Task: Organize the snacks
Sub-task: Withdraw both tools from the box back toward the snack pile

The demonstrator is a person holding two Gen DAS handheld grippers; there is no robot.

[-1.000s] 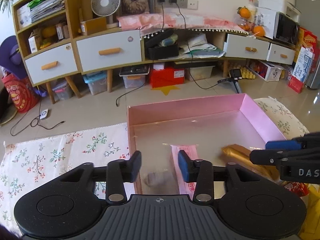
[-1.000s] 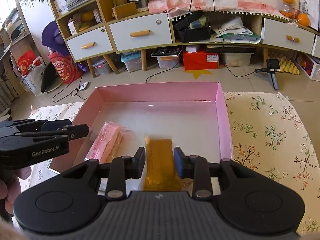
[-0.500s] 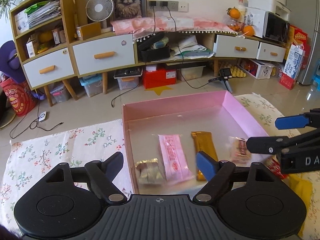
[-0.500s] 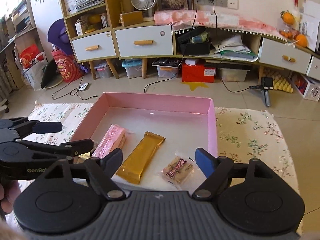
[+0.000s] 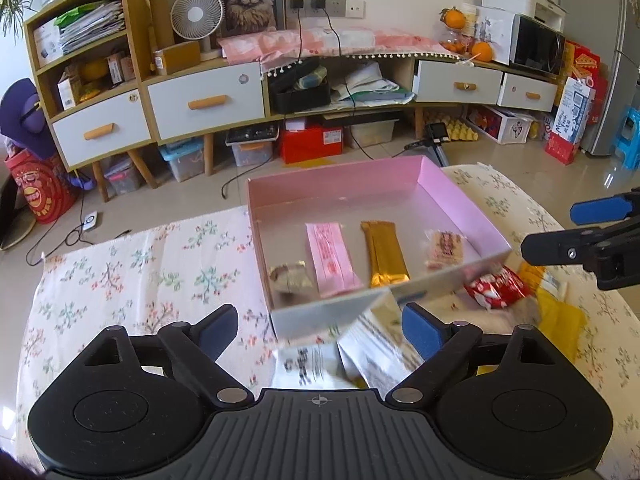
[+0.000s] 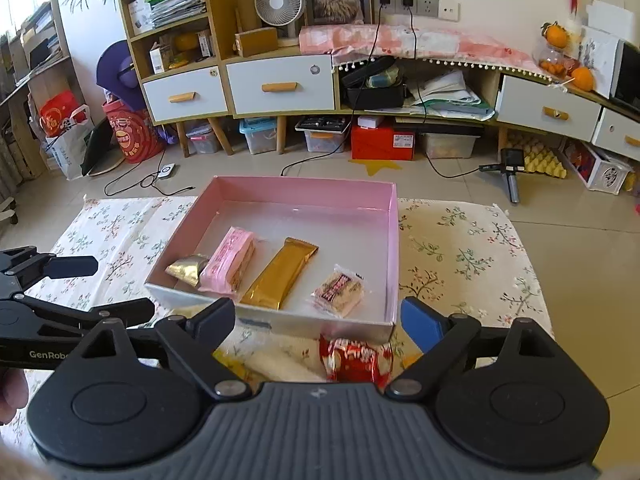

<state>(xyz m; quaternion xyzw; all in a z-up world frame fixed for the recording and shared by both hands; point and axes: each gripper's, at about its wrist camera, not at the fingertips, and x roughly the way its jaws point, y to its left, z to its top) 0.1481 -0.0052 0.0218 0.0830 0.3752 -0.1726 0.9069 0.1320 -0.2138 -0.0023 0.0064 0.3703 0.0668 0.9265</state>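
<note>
Snacks lie in a row inside the pink box (image 6: 394, 240) on the flowered cloth (image 5: 140, 260): a foil piece (image 6: 188, 267), a pink pack (image 6: 230, 260), a gold bar (image 6: 280, 274), a small wafer pack (image 6: 339, 290). Both the left gripper (image 5: 320, 326) and the right gripper (image 6: 318, 318) are spread wide and hold nothing. Only the left view shows a white printed packet (image 5: 340, 352) in front of the box; the red packet (image 6: 354, 360) appears in both.

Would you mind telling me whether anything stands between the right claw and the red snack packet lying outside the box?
Nothing visible does. The right claw is open just above the red snack packet, which lies on the cloth against the pink box's near wall. A pale wrapper lies beside it, not over it.
</note>
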